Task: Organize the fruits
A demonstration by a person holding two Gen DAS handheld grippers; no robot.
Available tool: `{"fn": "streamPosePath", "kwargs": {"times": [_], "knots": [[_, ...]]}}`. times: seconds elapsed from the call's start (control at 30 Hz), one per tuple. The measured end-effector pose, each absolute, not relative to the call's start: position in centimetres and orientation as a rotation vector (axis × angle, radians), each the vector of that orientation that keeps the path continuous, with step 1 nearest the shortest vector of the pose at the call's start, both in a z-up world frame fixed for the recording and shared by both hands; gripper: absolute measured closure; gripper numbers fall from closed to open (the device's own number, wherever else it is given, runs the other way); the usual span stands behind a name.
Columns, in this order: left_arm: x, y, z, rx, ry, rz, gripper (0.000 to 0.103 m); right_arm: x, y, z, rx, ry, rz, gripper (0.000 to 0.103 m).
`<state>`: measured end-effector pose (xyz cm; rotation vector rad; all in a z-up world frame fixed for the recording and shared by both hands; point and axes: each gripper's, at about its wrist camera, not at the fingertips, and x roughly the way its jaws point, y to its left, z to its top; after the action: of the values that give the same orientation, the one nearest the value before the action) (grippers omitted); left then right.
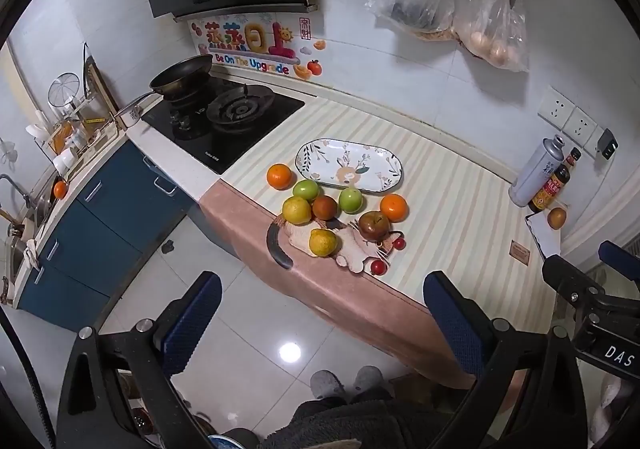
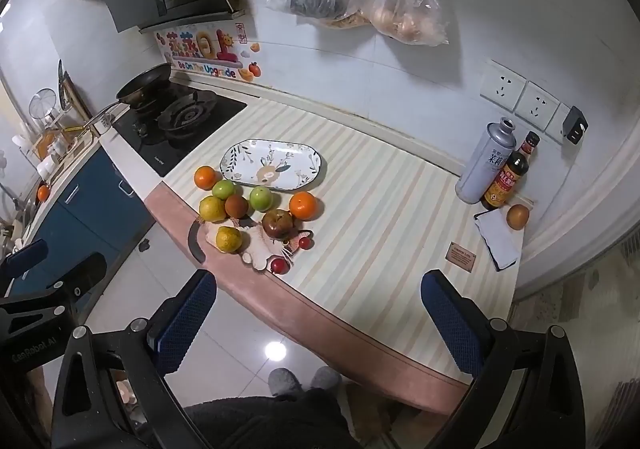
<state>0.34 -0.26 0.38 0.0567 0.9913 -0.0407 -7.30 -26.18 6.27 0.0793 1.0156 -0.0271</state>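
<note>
An empty oval floral plate (image 1: 349, 165) (image 2: 274, 164) lies on the striped counter mat (image 1: 460, 209). In front of it sits a cluster of fruit: two oranges (image 1: 279, 176) (image 1: 393, 207), two green apples (image 1: 306, 190) (image 1: 351, 199), two yellow-green citrus (image 1: 296, 210) (image 1: 322, 242), a brown-red fruit (image 1: 325, 207), a dark red apple (image 1: 373, 225) and two small red fruits (image 1: 377, 267). Some rest on a cat-shaped mat (image 1: 352, 249). My left gripper (image 1: 320, 313) and right gripper (image 2: 318, 309) are both open, empty, held back above the counter's front edge.
A gas hob (image 1: 224, 121) with a frying pan (image 1: 182, 77) is left of the mat. A grey can (image 2: 484, 165), a sauce bottle (image 2: 506, 185), a lone fruit (image 2: 518, 217) and a white cloth (image 2: 498, 241) stand at the right. Plastic bags (image 1: 448, 9) hang on the wall.
</note>
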Motion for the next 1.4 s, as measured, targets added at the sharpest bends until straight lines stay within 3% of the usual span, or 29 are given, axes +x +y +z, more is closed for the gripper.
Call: {"fn": "streamPosePath", "kwargs": {"times": [1.4], "knots": [[1.5,-0.4,1.5,0.045,0.985,-0.047,0.000,-7.0,-26.5,7.2,0.066,1.000,-0.025,0.000]]}}
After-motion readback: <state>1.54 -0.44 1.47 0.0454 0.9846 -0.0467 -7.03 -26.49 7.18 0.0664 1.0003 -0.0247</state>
